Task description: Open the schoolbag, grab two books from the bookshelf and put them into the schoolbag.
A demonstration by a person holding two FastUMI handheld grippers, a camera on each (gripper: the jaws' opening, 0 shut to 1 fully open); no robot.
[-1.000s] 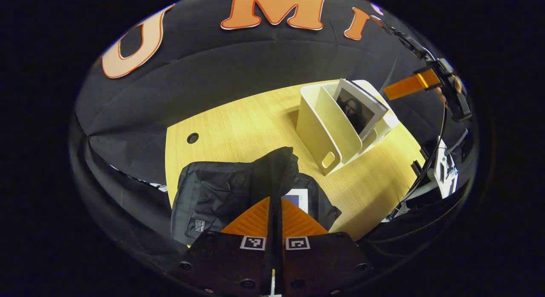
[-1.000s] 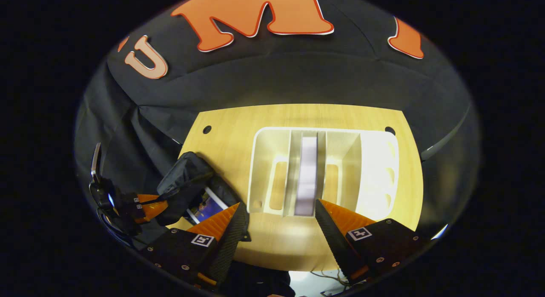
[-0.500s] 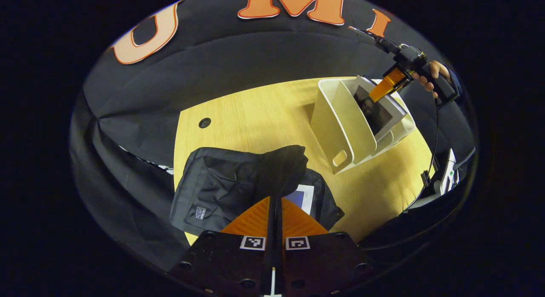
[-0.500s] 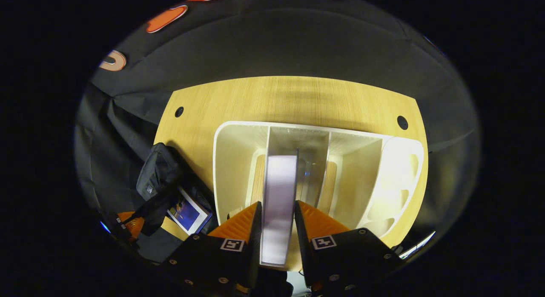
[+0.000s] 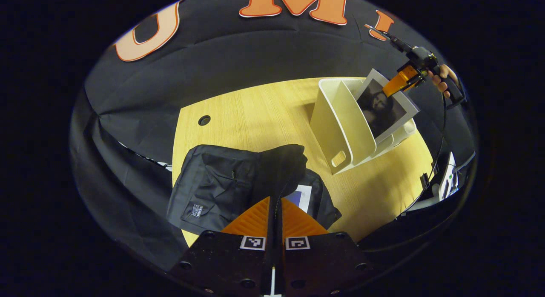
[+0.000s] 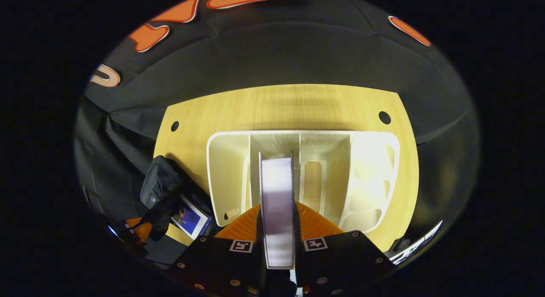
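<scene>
In the left gripper view, the black fabric schoolbag (image 5: 221, 190) lies at the left, near end of the pale wooden tabletop (image 5: 255, 114), its flap pulled up into a ridge. The left gripper (image 5: 274, 212) has its jaws pressed together on a fold of that flap, holding the bag's mouth open. Just right of the ridge, a book with a white-and-blue cover (image 5: 300, 195) lies inside the opening. Further right stands the cream plastic bookshelf with upright dividers (image 5: 340, 118), resting on the table, apart from the bag. A thin book with a dark portrait cover (image 5: 383, 107) sticks up out of the shelf, tilted, with the right gripper (image 5: 398, 80) pinching its upper edge; a hand (image 5: 443, 78) grips the handle behind. In the right gripper view, the schoolbag (image 6: 159, 190) sits lower left with the first book (image 6: 189, 216) showing in it. At centre, the portrait book's page edge (image 6: 277, 203) runs between the right gripper's (image 6: 277, 224) jaws, both closed against it, above a middle compartment of the bookshelf (image 6: 225, 161).
</scene>
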